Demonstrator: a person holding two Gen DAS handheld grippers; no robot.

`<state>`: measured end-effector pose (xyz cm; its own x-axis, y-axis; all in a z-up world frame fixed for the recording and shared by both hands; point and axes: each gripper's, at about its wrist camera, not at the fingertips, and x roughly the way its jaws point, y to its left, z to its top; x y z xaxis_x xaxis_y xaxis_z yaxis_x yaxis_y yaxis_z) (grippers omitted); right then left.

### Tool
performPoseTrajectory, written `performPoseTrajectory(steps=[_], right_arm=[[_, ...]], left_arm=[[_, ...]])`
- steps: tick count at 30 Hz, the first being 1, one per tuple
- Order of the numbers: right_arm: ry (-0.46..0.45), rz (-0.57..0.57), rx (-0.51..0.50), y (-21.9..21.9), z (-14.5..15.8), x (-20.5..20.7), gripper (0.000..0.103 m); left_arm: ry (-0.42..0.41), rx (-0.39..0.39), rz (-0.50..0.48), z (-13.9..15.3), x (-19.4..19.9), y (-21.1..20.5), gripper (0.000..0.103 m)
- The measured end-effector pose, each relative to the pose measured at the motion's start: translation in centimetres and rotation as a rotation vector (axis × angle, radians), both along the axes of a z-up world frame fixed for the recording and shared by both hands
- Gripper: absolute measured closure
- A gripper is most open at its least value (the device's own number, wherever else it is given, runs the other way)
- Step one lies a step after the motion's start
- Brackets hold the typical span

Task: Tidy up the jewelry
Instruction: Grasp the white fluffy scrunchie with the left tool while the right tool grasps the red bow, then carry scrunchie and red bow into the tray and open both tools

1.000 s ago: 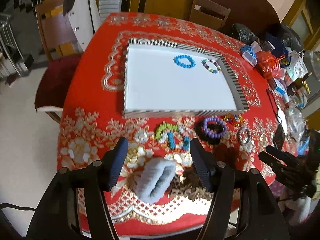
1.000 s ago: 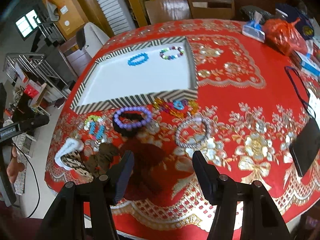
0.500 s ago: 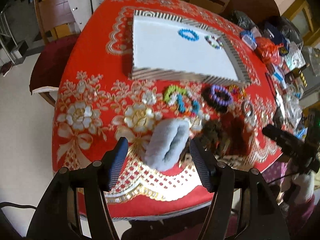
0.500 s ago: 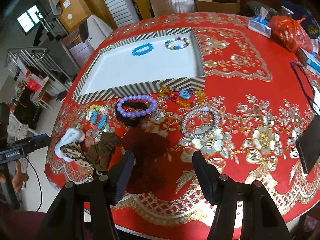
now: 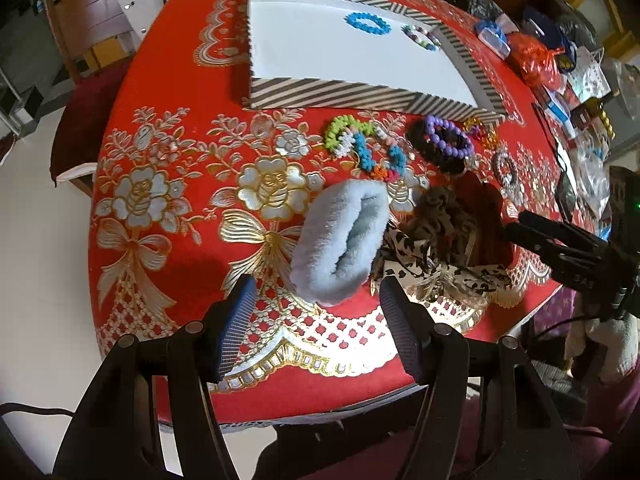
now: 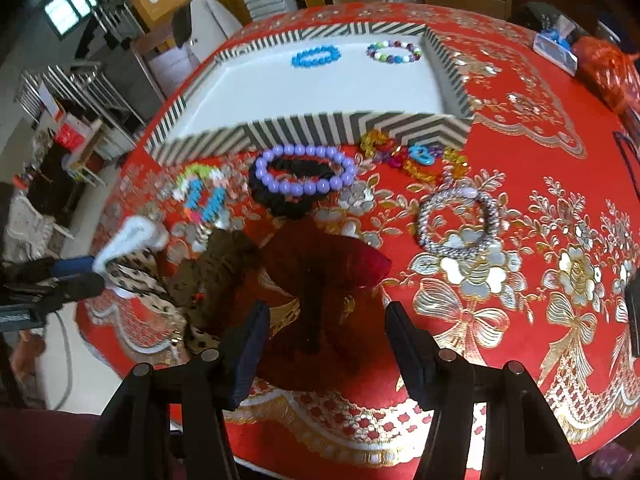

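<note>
My left gripper [image 5: 318, 304] is open and points steeply down just in front of a fluffy light-blue scrunchie [image 5: 340, 240] near the table's front edge. My right gripper [image 6: 326, 328] is open too, its fingers either side of a dark red scrunchie [image 6: 320, 264] without pressing it. The striped tray [image 6: 320, 130] holds a blue bracelet [image 6: 316, 56] and a multicoloured bead bracelet [image 6: 394, 52]. In front of the tray lie a purple bead bracelet [image 6: 306, 172] on a black scrunchie, a silver bracelet [image 6: 458, 220] and green-and-blue bead bracelets [image 5: 360, 148].
A leopard-print scrunchie [image 5: 420, 252] and a brown one [image 5: 444, 208] lie between the two grippers. Bags and small packets [image 5: 540, 56] crowd the table's right side. A dark phone [image 6: 632, 320] lies at the right edge. Chairs stand around the red cloth.
Both grippers have come down and closer to the cloth. The left now hangs at the light-blue scrunchie, the right over the dark red one. Neither has changed its opening.
</note>
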<state>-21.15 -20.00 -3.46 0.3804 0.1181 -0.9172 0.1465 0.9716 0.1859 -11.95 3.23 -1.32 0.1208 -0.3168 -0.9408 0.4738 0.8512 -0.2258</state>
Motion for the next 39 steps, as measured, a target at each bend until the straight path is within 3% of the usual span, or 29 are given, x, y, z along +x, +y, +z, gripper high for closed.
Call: performPoseTrajectory(steps=[3, 9, 11, 12, 13, 16, 29, 39], right_arm=[[-0.002, -0.004, -0.007, 0.2, -0.8, 0.4, 0.052], [-0.018, 0.026, -0.042, 0.5, -0.9, 0.8, 0.079], [-0.021, 0.027, -0.034, 0.4, -0.9, 0.8, 0.082], [-0.02, 0.025, -0.026, 0.3, -1.0, 0.8, 0.083], [-0.02, 0.023, -0.016, 0.1, -0.9, 0.8, 0.085], [-0.036, 0.026, -0.001, -0.1, -0.1, 0.6, 0.086], [-0.156, 0.035, 0.008, -1.2, 5.6, 1.9, 0.086], [-0.194, 0.026, 0.004, -3.5, 7.5, 8.0, 0.086]], left_arm=[[-0.014, 0.015, -0.012, -0.3, 0.2, -0.5, 0.039], [-0.02, 0.007, -0.004, -1.1, 0.7, -1.1, 0.039], [-0.014, -0.008, 0.0, -1.4, 0.8, -1.2, 0.051], [-0.01, -0.018, -0.001, -1.6, 1.0, -1.2, 0.066], [-0.011, -0.019, 0.002, -1.7, 0.9, -1.2, 0.072], [-0.031, -0.025, 0.011, -1.3, 1.0, -1.0, 0.08], [-0.16, -0.086, 0.041, 4.1, 2.1, -0.8, 0.082], [-0.249, -0.1, 0.089, 7.1, 6.5, -3.7, 0.082]])
